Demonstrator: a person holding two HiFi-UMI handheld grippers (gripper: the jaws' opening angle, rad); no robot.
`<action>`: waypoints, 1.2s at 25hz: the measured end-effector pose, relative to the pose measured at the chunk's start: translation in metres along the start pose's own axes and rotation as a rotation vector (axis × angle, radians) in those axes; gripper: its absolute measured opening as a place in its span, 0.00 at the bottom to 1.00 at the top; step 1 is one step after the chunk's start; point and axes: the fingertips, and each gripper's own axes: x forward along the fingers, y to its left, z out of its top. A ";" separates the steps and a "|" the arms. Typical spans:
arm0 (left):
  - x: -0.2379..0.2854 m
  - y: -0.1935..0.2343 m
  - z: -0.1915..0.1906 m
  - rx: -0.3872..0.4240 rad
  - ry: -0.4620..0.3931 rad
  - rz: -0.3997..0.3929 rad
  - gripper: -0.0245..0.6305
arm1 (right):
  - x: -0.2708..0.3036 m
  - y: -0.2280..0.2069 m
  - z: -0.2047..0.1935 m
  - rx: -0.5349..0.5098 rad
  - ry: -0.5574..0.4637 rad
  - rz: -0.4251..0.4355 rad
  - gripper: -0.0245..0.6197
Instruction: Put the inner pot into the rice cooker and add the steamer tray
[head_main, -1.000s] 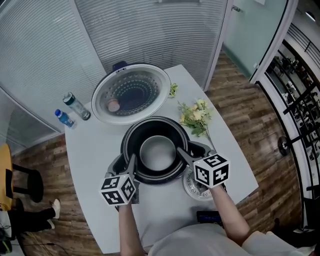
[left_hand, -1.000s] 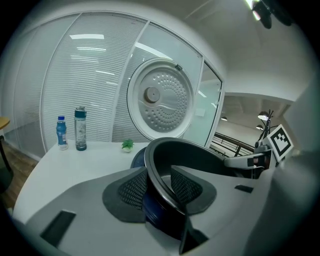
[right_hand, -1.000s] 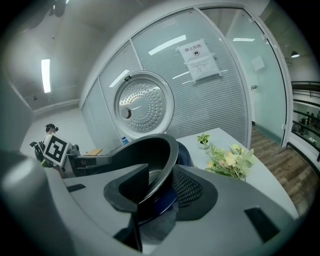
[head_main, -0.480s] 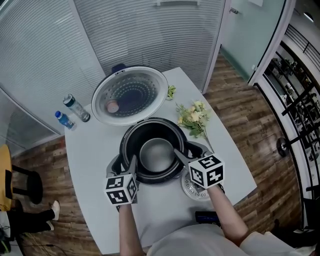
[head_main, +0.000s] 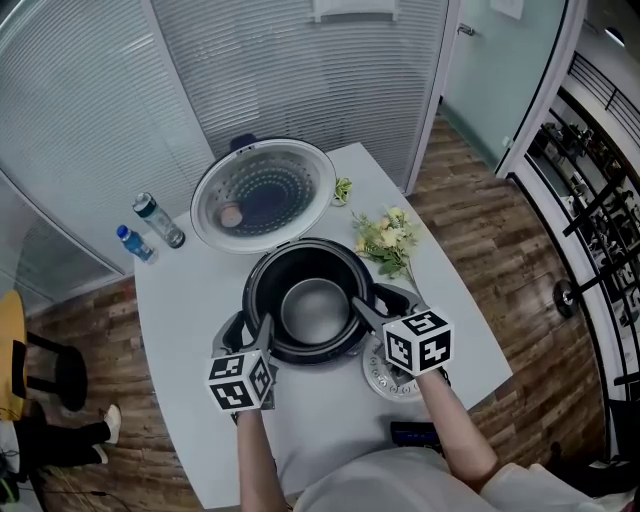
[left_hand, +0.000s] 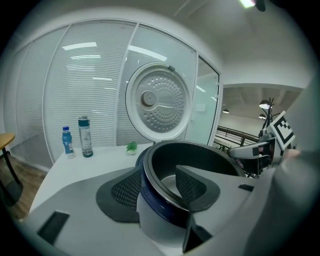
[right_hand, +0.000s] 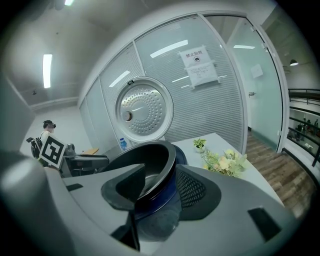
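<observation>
The pot (head_main: 313, 305) has a dark matt wall and a dull metal floor. Behind the pot, the lid (head_main: 262, 193) is shiny dimpled metal. The bench (head_main: 180, 300) is smooth matt white.

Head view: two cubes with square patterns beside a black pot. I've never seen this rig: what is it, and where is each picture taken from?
A person holds a left claw and a right claw; the patterned cubes belong to them. One camera sits on the head, one rides each claw. On the white table: a rice cooker, lid up, two bottles, flowers, a round metal tray. The inner pot sits in the cooker. Both claws straddle its rim, jaws opening; nothing is held.
</observation>
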 end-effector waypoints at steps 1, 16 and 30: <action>-0.003 -0.002 0.001 -0.004 -0.008 -0.003 0.35 | -0.002 0.000 0.000 0.000 -0.004 0.000 0.34; -0.067 -0.028 0.005 0.016 -0.067 -0.050 0.35 | -0.061 0.029 -0.008 0.009 -0.046 -0.022 0.34; -0.130 -0.067 -0.015 0.068 -0.080 -0.123 0.35 | -0.120 0.071 -0.039 0.007 -0.073 -0.043 0.34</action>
